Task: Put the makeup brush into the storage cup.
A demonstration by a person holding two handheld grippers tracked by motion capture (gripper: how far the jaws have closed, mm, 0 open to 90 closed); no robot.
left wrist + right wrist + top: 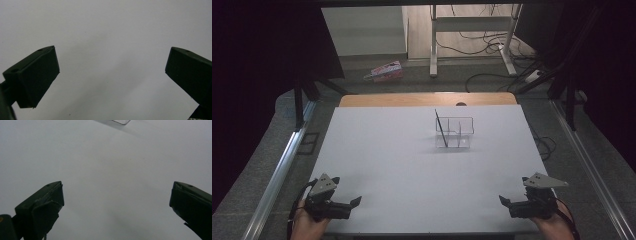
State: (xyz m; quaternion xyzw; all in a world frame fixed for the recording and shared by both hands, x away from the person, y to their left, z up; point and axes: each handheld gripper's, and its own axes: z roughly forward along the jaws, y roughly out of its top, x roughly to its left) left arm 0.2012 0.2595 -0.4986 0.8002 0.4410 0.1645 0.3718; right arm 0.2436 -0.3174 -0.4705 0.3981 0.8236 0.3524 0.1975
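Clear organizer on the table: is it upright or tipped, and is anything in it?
Upright. The clear organizer stands on its base on the table, and one thin dark stick leans in its left compartment; the other compartments look empty.

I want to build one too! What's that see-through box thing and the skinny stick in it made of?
The organizer looks like clear plastic, perhaps acrylic: the white table shows through its walls, and the edges glint. The stick leaning in it is thin, dark and straight, maybe a pen or pencil; it's too small to tell the material.
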